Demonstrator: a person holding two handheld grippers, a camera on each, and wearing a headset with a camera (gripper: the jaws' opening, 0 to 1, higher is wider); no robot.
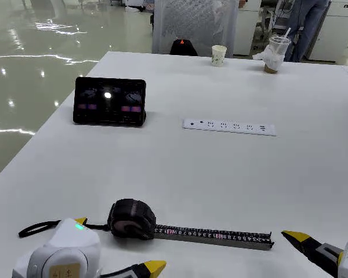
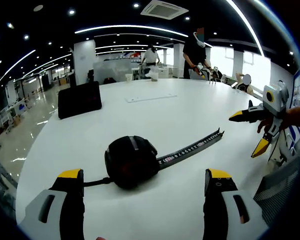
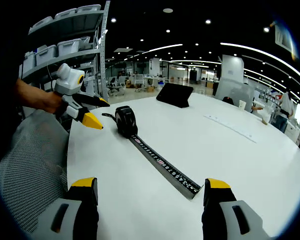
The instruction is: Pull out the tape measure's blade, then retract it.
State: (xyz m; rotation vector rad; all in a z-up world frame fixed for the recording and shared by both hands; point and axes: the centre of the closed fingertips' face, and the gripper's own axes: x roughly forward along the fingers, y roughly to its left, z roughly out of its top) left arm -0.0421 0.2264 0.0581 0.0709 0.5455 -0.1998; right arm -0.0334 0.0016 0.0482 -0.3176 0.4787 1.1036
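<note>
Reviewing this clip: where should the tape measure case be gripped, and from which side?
Probably the case across its flat sides, from above: it stands upright, the blade leaves low on one end, the strap on the other.

A white power strip point(image 1: 228, 126) lies on the table point(image 1: 180, 168). A black tablet point(image 1: 109, 101) stands left of it; a paper cup point(image 1: 218, 55) and a straw drink point(image 1: 275, 53) stand beyond it.

The left tool point(image 1: 118, 243) is held with its jaws spread wide and empty; the tape measure case point(image 1: 132, 219) lies just ahead of the gap, untouched. The right tool point(image 2: 249, 132) is held well to the right of the case, jaws apart and gripping nothing. A bare forearm point(image 3: 35, 97) extends behind the left tool.
</note>
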